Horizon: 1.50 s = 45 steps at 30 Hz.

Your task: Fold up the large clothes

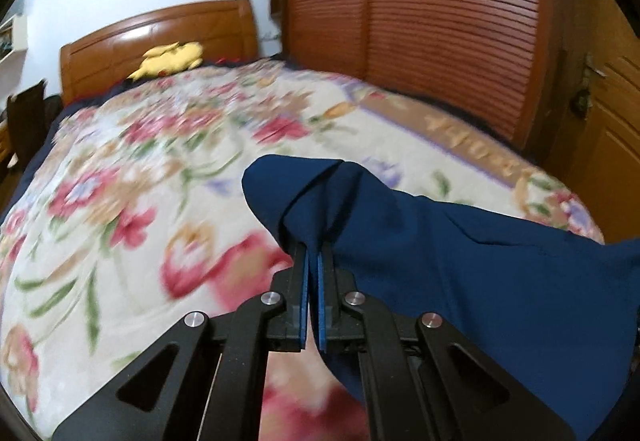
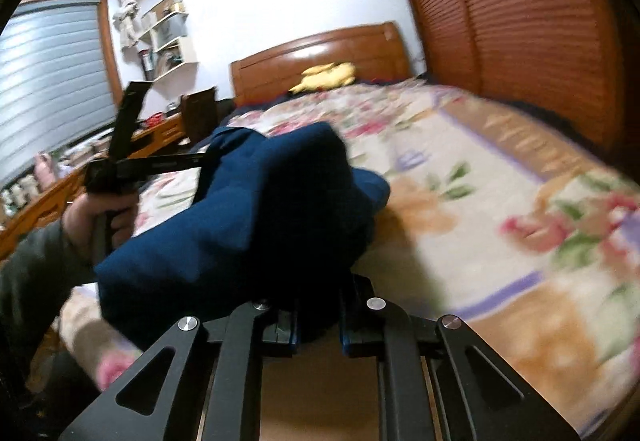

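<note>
both grippers, left gripper (image 1: 314, 253) and right gripper (image 2: 318, 305), clamp the navy garment (image 1: 440, 241) above the floral bedspread (image 1: 160, 169).

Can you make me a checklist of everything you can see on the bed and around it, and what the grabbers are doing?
Surface: bed with flowery blanket.
Job's things: dark blue garment, lifted off the bed.
Clutter: yellow plush toy by the headboard.
Grippers: left hand-held gripper shut on the garment; right hand-held gripper closed on a bunch of it.
Cables: nothing seen.
Surroundings: slatted wooden wardrobe doors, window blind, wall shelves.
</note>
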Tool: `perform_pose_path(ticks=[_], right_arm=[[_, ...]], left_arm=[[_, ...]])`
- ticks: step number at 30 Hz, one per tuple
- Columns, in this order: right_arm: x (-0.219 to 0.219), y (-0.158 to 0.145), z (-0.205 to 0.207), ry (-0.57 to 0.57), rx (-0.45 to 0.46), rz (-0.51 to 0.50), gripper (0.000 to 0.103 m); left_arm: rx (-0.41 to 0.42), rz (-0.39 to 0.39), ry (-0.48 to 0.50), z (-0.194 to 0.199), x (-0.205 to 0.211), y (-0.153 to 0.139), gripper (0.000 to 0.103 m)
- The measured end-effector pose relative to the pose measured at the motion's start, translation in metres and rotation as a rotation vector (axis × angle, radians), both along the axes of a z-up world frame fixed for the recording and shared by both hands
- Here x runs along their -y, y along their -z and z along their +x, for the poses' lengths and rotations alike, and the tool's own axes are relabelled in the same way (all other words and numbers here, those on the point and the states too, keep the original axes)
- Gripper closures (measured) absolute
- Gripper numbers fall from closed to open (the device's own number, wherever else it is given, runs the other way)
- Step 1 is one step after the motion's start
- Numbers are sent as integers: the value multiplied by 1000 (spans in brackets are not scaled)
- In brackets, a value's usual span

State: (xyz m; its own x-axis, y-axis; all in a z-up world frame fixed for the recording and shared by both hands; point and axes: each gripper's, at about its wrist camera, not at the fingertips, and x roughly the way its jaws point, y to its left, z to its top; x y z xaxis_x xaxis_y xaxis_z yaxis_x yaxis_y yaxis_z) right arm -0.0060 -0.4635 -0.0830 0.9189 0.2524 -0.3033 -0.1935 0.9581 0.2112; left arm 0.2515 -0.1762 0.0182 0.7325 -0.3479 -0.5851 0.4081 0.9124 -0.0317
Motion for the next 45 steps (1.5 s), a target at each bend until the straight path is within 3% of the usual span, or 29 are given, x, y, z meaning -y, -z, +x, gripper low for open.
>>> perform_pose_path(ticks=[9,14,19,21,23,25,27,34,38,45], right_arm=[[131,-22,-17,271,28,-144,90],[201,-22,-34,425,2,-199,90],[250,-3,-54,536,-30,-164,90],[259,14,-58,549,-71,-155,90],[264,31,-57,555,-110,-144,90],[269,40,-59,560,-116,-115,88],[272,40,-59,576,-123,-81,85],[258,2,-82,642,-89,-111,55],[225,-11,-107,679,-47,-175,53],[168,-24,-113,596,13,-199,50]], left_arm=[[97,-44,170,24,177,-25,99],[91,-87,296,29,273,-22,99],[52,-35,368,21,337,-2,99],[73,19,370,14,348,6,99],[101,49,370,5,347,11,99],[71,67,377,0,341,14,98],[64,77,370,-6,330,15,92],[38,20,367,-37,271,8,20],[53,25,370,-64,242,5,12],[41,12,338,-96,190,10,12]])
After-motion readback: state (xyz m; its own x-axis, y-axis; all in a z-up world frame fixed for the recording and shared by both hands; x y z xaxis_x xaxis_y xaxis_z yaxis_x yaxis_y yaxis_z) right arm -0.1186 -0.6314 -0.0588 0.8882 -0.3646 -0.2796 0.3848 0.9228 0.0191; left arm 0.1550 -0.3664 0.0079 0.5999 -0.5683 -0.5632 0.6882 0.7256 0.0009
